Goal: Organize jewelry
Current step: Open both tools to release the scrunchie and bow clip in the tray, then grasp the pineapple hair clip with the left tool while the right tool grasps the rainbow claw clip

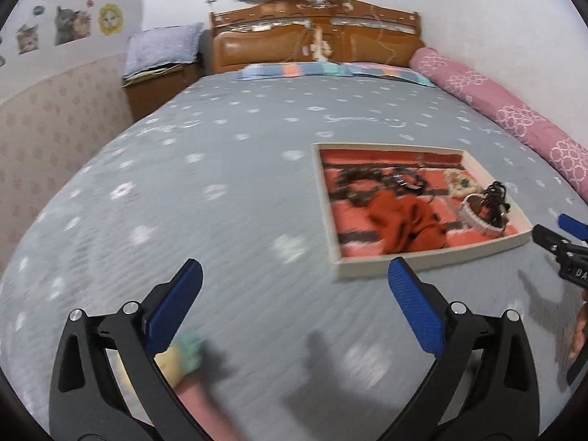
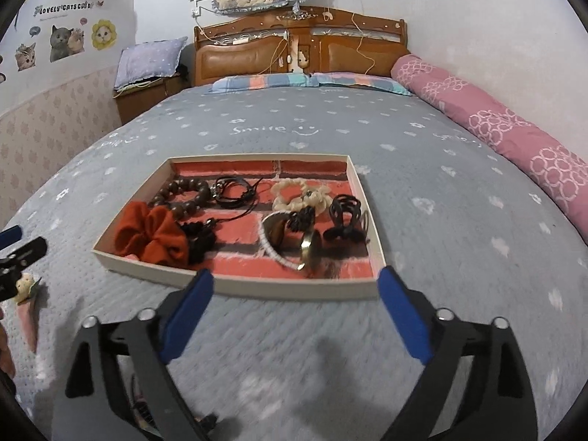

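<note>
A shallow white tray (image 2: 235, 289) with a red brick-pattern lining lies on the bed; it also shows in the left wrist view (image 1: 433, 257). In it lie an orange scrunchie (image 2: 150, 237), a brown bead bracelet (image 2: 183, 194), black cords (image 2: 235, 191), a cream scrunchie (image 2: 297, 194), a black claw clip (image 2: 343, 217) and a white bangle with a gold piece (image 2: 290, 246). My right gripper (image 2: 294, 286) is open and empty, just in front of the tray. My left gripper (image 1: 294, 275) is open and empty, left of the tray. A pink hair item with a cream flower (image 1: 187, 367) lies under its left finger.
The grey bedspread (image 2: 441, 220) fills both views. A pink rolled quilt (image 2: 514, 136) lines the right edge. A wooden headboard (image 2: 301, 47) and striped pillows (image 2: 308, 82) are at the far end. A nightstand (image 2: 143, 95) stands at the far left.
</note>
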